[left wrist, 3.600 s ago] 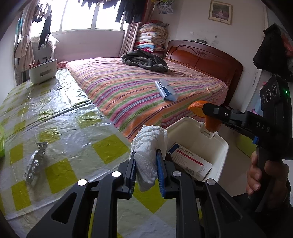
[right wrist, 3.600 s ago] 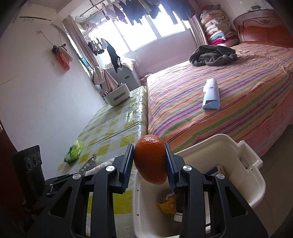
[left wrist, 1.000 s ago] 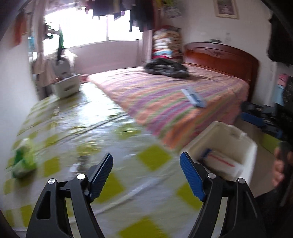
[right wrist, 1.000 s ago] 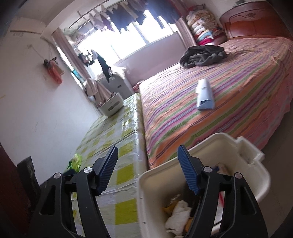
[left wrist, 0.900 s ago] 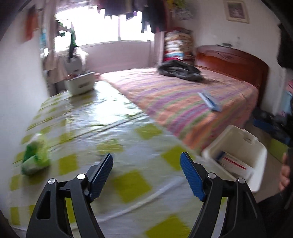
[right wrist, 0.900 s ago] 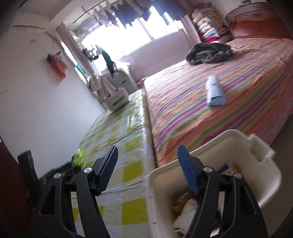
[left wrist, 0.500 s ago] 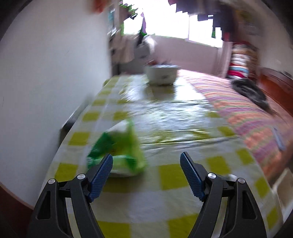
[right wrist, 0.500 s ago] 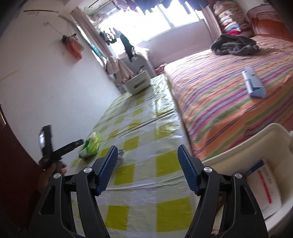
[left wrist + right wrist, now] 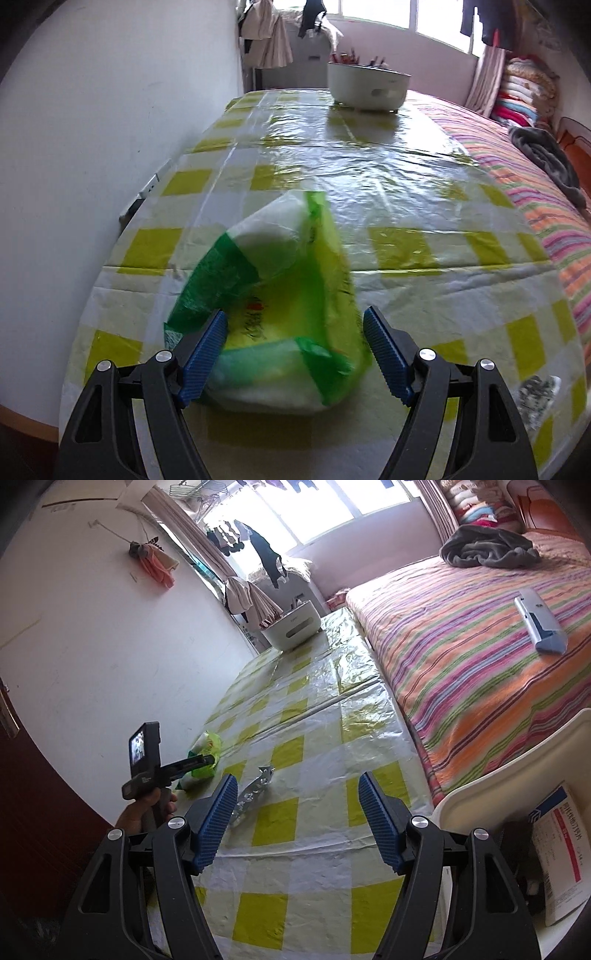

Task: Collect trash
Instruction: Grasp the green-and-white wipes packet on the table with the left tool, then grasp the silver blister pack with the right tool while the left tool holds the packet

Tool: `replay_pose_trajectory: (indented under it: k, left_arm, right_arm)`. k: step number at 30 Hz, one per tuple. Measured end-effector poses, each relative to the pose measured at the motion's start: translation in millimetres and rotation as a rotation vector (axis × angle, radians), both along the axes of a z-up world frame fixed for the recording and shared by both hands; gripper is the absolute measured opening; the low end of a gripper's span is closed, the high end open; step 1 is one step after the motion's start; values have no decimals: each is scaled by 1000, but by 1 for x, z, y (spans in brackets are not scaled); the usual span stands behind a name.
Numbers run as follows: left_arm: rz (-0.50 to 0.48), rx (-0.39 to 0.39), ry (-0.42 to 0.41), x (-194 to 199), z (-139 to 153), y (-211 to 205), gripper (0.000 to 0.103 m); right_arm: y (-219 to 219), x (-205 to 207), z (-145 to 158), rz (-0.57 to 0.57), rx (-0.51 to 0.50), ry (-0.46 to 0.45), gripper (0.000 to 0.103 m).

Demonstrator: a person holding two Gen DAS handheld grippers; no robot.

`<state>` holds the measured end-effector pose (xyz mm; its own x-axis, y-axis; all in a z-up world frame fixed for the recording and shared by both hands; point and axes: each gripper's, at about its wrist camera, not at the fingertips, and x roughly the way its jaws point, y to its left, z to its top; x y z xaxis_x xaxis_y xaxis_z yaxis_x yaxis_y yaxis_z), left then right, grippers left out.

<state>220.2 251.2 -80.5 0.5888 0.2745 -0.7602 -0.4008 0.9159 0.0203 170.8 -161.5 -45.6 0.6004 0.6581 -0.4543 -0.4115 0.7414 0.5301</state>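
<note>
A glossy, crinkled plastic tablecloth (image 9: pixel 388 173) in yellow-and-white checks carries a soft green and white tissue pack (image 9: pixel 273 306), puffy and rumpled, lying between the wide-open ribbed blue pads of the left gripper (image 9: pixel 293 356), untouched. The right gripper (image 9: pixel 295 821) gapes empty near a crumpled foil blister strip (image 9: pixel 253 790)

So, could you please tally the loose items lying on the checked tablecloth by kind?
Green and white plastic packs: 1
Crumpled silver foil wrappers: 1
White tubs at the far end: 1
Total: 3
</note>
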Motion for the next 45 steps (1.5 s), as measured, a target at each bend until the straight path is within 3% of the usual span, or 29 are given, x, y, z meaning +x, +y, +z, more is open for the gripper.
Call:
replay_pose_trajectory:
  k: [3, 6, 7, 8, 14, 23, 37, 43, 45]
  left_arm:
    - [-7, -36, -25, -1, -3, 8, 73]
    - [-10, -50, -35, -4, -5, 12, 56]
    - [-25, -61, -46, -5, -4, 12, 43]
    - [-46, -78, -51, -5, -3, 11, 22]
    - [-44, -110, -87, -13, 2, 3, 7]
    - [-97, -106, -139, -44, 24, -24, 4]
    - [-140, -112, -194, -74, 39, -23, 4]
    - [-153, -113, -190, -77, 38, -24, 4]
    - [-160, -107, -187, -78, 37, -26, 4]
  right_arm:
    - [4, -2, 2, 6, 9, 6, 67]
    - [10, -1, 2, 17, 1, 7, 67]
    - [13, -2, 1, 22, -4, 8, 67]
    - [17, -1, 0, 29, -12, 10, 67]
    - [53, 4, -8, 95, -78, 24, 67]
    - [126, 19, -19, 216, -197, 58, 67]
    - [179, 80, -40, 195, -317, 130, 64]
    - [191, 85, -55, 208, -346, 155, 54]
    - [195, 84, -54, 216, -355, 150, 35]
